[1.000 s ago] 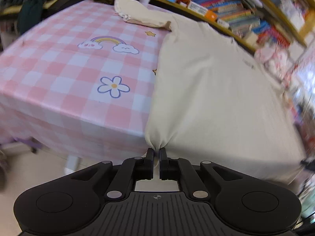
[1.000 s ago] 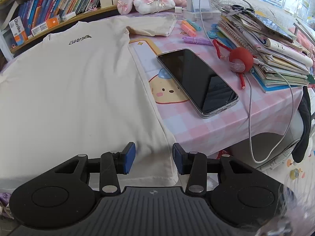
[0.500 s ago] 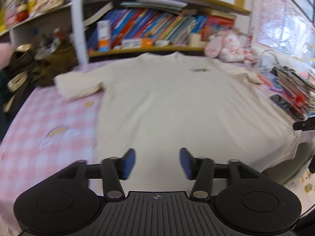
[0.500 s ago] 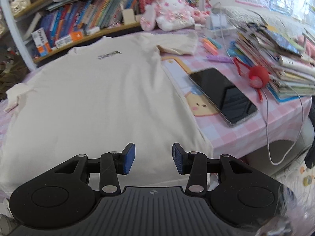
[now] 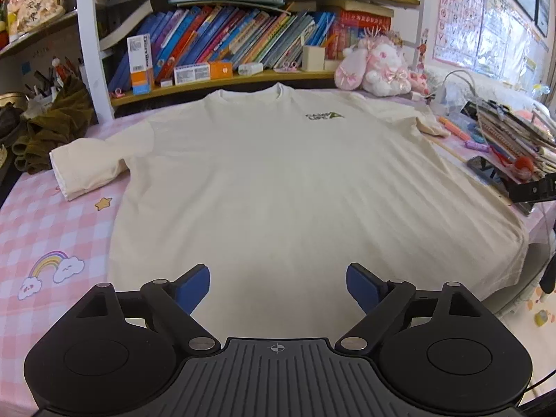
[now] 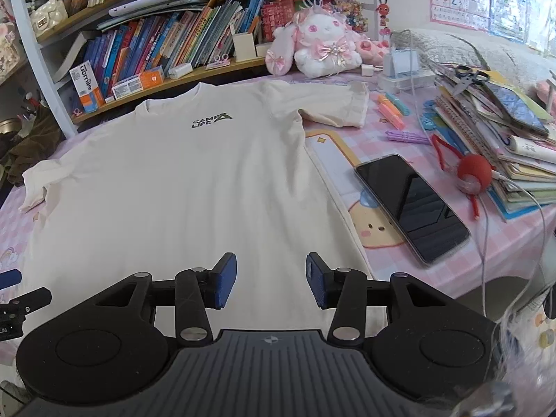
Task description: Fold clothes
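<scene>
Cream cotton T-shirt (image 5: 278, 187) lies flat, front up, on pink checked tablecloth (image 5: 52, 229). Your left gripper (image 5: 278, 286) has just been opening, now wide, empty; right gripper (image 6: 271, 279) half-open, empty. Pinch sleeve (image 6: 333, 107) edge cleanly, fold inward, avoiding black phone (image 6: 411, 206).

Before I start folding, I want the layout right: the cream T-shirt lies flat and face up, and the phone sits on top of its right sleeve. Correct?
Not quite. The phone lies on the pink checked tablecloth beside the cream T-shirt, apart from the right sleeve; the right wrist view shows it. The shirt does lie flat, face up.
</scene>
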Demonstrator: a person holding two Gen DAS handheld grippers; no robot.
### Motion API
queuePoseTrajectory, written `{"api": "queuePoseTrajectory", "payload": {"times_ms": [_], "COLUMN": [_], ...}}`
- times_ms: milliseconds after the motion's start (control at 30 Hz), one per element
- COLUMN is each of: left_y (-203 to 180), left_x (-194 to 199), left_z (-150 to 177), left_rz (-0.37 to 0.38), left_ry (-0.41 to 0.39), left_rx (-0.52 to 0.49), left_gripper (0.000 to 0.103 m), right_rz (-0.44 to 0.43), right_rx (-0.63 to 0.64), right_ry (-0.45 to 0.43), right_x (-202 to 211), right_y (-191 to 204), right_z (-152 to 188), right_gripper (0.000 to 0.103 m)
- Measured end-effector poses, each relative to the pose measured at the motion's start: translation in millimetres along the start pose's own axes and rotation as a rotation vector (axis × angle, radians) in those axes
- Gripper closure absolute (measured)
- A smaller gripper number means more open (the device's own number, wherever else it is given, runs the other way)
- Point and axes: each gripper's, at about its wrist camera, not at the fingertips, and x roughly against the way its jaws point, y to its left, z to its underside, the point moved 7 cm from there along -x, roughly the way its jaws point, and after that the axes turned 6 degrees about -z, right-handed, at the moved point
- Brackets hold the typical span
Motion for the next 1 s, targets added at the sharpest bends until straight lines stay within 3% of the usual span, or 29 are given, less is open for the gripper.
{"api": "queuePoseTrajectory", "payload": {"times_ms": [300,500,800,1000], "left_y": [-12,-29,-51,-63], "left_x": [-41,-67,-78,-98], "left_z": [-24,-44,-60,-70], "left_rz": [-0.074,-0.082,-0.105,-0.129], "left_ry": [0.059,0.095,0.106,0.146], "left_rx": [0.0,0.026,0.038,0.055], "left_gripper": [0.011,0.011,0.011,0.011], "right_rz": [-0.046,-0.084,-0.139,-0.157], "right_rx": [0.029,0.064,0.078,0.111], "right_ry": [0.02,0.026,0.063,0.046], "right_x": [-45,-64,-100,-113], "right_y": [-15,-27,-39,-40], "right_z": [-42,-72,-109,-129], "right_gripper": [0.059,0.057,0.052,0.044]}}
